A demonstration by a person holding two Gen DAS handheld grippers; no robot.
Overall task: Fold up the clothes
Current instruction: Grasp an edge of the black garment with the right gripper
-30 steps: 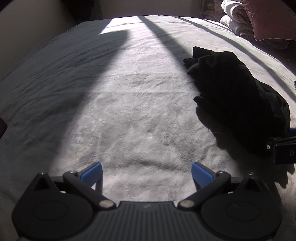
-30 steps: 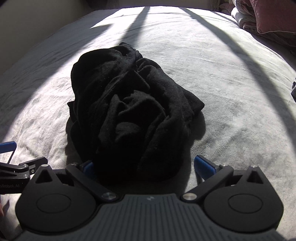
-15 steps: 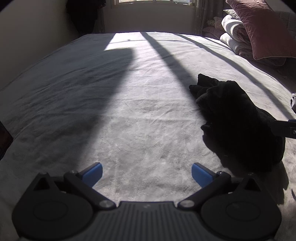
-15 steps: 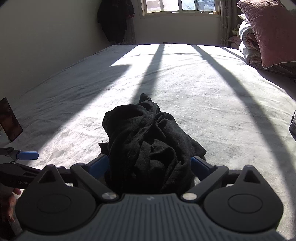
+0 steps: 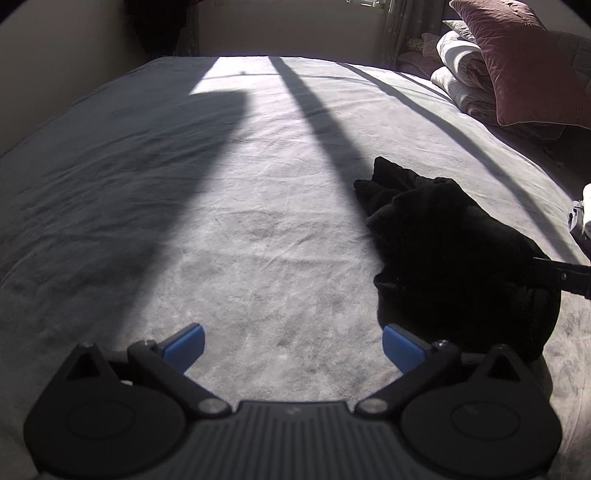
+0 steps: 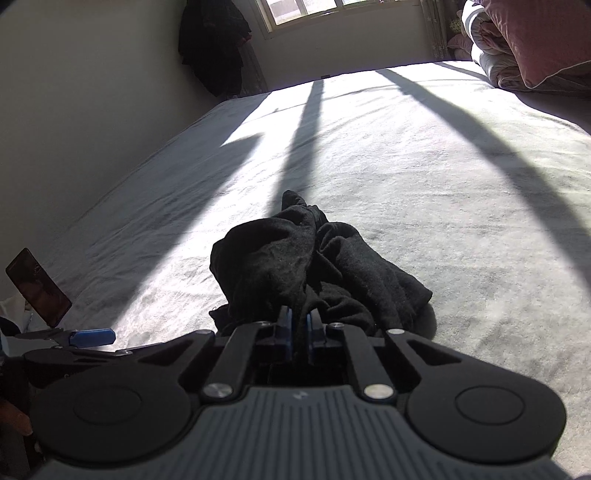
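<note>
A black garment [image 6: 314, 266] lies bunched in a heap on the bed [image 6: 443, 184], its long axis running away from the right tool [image 6: 298, 325] toward the window [image 6: 314, 11]. The right tool is pinched shut on the heap's near edge. The left tool [image 5: 293, 341] stands wide open and holds nothing, with the garment [image 5: 454, 251] ahead and to its right. The right hand is nearer, so spreading likely starts from its grip
</note>
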